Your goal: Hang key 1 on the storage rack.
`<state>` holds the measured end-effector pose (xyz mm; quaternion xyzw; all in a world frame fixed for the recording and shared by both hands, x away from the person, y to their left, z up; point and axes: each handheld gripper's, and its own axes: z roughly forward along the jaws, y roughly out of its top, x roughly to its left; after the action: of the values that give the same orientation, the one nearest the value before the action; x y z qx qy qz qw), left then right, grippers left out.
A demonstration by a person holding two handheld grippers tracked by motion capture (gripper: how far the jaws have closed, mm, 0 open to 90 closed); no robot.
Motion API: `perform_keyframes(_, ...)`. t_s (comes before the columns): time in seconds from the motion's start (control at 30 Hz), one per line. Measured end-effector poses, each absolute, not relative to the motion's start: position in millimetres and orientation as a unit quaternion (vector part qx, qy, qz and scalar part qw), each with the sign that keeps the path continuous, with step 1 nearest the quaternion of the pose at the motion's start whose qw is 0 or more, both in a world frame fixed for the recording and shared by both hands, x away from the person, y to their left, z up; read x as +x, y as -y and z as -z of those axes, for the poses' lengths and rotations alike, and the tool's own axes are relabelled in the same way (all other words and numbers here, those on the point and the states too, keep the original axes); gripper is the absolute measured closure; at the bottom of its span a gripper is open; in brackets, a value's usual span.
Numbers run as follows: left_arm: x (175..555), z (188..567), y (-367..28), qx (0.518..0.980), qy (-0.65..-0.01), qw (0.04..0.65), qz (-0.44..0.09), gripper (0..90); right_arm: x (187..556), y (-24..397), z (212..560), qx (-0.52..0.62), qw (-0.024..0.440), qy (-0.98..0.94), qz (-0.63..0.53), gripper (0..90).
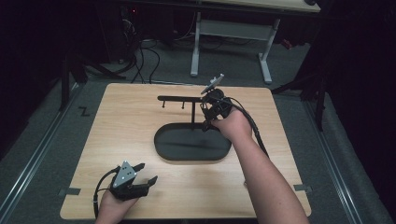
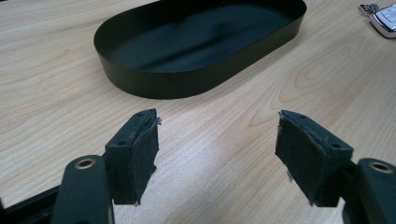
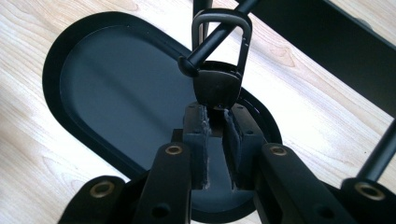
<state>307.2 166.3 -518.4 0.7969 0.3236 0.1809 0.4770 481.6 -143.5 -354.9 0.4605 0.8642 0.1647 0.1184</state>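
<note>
Two black jaws of the right gripper [image 3: 215,122] stand nearly closed, pinching the base of a dark metal clip [image 3: 218,70] whose loop is threaded over a peg [image 3: 212,39] of the black stand [image 1: 191,99]. That clip looks like a rounded snap hook with a shield-shaped lower body, hanging above the oval black tray [image 1: 192,142] at about three o'clock of its centre. A pull at the wrong angle could jam the loop on the peg's knob, or tip the stand. At seven o'clock on the wooden table [image 1: 116,121], the left gripper [image 2: 217,140] rests wide open, holding nothing. A car key [image 2: 385,18] lies at two o'clock beyond it.
</note>
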Motion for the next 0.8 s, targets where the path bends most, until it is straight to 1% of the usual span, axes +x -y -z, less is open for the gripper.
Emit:
perform_keyframes(0.03,307,518,-166,0.797,-0.323,0.477,-0.181,30.5,482,143,356,0.46,0.119,-0.864,-0.166,79.0)
perform_keyframes(0.07,307,518,-166,0.797,-0.323,0.477,-0.181,30.4,481,143,356,0.461,0.12,-0.863,-0.171,76.1)
perform_keyframes(0.23,308,518,-166,0.799,-0.323,0.475,-0.179,30.4,477,144,354,0.461,0.116,-0.862,-0.176,74.5)
perform_keyframes(0.37,308,519,-166,0.799,-0.323,0.475,-0.177,30.4,467,147,352,0.464,0.117,-0.859,-0.18,72.6)
perform_keyframes(0.7,308,520,-162,0.803,-0.32,0.471,-0.175,30.5,434,178,349,0.473,0.112,-0.854,-0.188,66.7)
perform_keyframes(0.8,308,520,-161,0.804,-0.319,0.47,-0.177,30.4,421,188,353,0.473,0.109,-0.853,-0.191,62.0)
